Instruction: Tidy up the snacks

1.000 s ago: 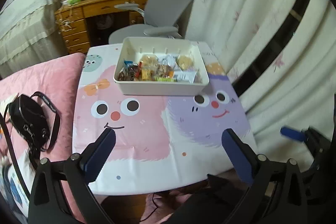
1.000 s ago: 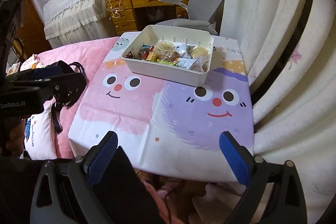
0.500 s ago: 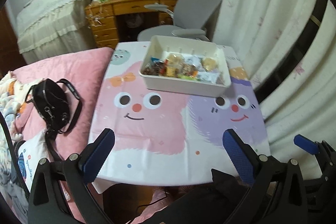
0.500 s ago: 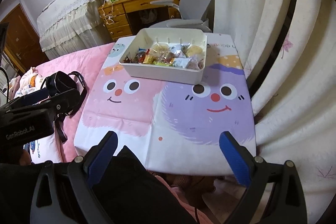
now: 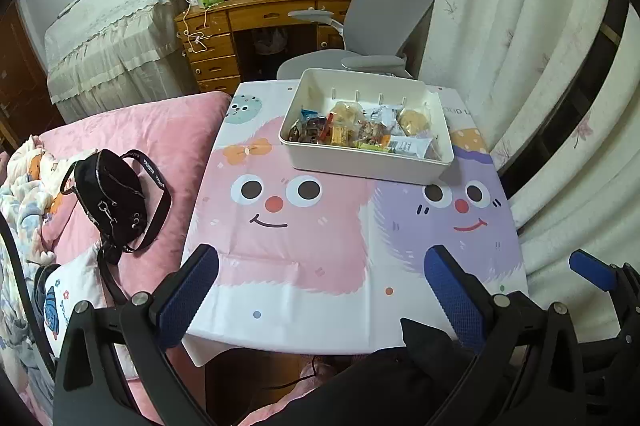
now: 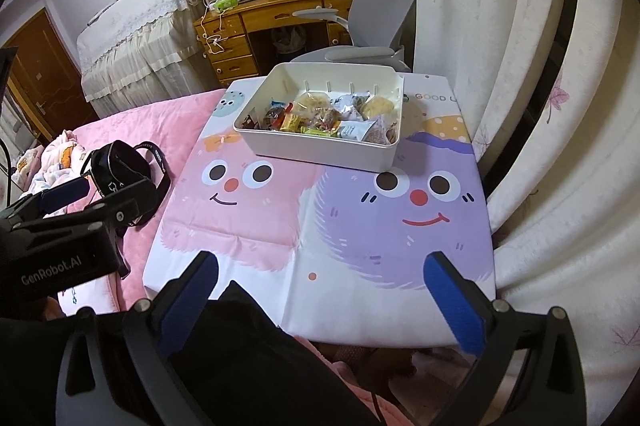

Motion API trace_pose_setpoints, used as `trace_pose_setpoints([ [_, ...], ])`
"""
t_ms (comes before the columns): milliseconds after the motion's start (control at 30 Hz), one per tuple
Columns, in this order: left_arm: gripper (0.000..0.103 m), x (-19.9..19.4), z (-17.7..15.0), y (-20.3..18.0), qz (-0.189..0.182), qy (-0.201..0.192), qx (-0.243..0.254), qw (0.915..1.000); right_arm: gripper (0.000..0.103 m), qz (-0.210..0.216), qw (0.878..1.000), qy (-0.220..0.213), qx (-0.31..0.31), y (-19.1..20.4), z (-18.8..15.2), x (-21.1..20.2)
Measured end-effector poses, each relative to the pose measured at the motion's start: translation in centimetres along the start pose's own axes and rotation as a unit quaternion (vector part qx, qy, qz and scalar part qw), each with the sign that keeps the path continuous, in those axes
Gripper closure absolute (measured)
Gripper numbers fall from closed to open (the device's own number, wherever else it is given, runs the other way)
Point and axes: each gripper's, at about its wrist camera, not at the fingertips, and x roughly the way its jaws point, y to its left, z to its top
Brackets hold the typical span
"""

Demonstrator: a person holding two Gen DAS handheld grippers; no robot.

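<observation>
Both of my hand-held grippers hang over the near edge of the worktop [image 5: 304, 290], pointing down at the cartoon-face cloth; left hand-held gripper [image 5: 320, 290] wide, nothing between its blue pads [image 5: 192, 290]; right hand-held gripper [image 6: 320, 290] jaws opening, about as wide as they go, nothing between them either. Snacks [image 5: 360, 130] sit in a white tub [image 5: 372, 162] at the far side of the worktop, well apart from both grippers; wrapped packets piled along the tub's near wall, far half mostly bare. Black bag [image 5: 112, 198] lies on the pink bed [image 5: 160, 130] left of the worktop; grey chair [image 5: 384, 10] just behind the tub; curtain [image 5: 520, 26] on the right.
</observation>
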Motion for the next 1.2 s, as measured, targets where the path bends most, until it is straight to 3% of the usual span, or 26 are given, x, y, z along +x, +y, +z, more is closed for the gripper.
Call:
trace_pose_setpoints([
  [1200,0.001,0.2,-0.7,-2.7,-0.024,0.001,0.042,0.9988,0.0,-0.027,0.999,0.013,0.04,-2.1,-1.4,-0.3],
])
